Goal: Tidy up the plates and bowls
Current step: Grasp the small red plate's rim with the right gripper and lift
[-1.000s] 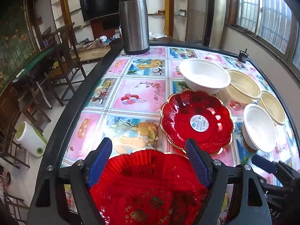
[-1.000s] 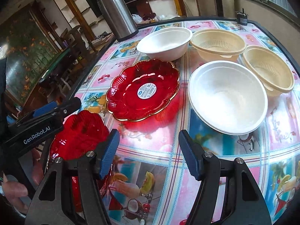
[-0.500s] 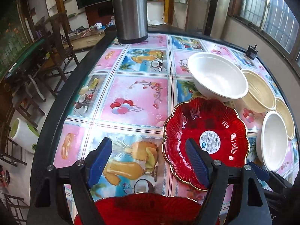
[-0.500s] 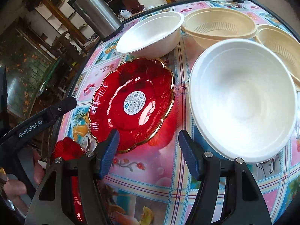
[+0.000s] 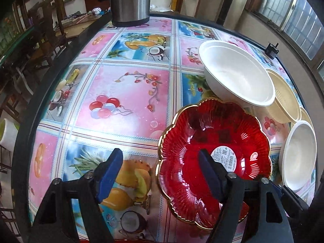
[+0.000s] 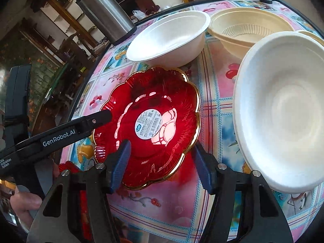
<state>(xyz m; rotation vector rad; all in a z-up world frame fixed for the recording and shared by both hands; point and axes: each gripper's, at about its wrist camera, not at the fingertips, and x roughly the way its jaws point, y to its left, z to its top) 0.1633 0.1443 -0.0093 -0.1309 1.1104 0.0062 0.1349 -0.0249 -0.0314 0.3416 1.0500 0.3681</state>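
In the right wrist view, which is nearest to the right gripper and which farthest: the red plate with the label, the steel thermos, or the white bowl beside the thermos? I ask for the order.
1. red plate: right gripper straddles its near rim, centre.
2. white bowl: behind the plate, centre.
3. steel thermos: at the table's far edge, upper left.

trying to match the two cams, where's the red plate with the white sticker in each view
Left wrist: red plate lower right, its near-left rim between the left gripper fingers.
Right wrist: red plate centre-left, its near rim between the right gripper fingers.
Shared landmark: steel flask at the far edge.
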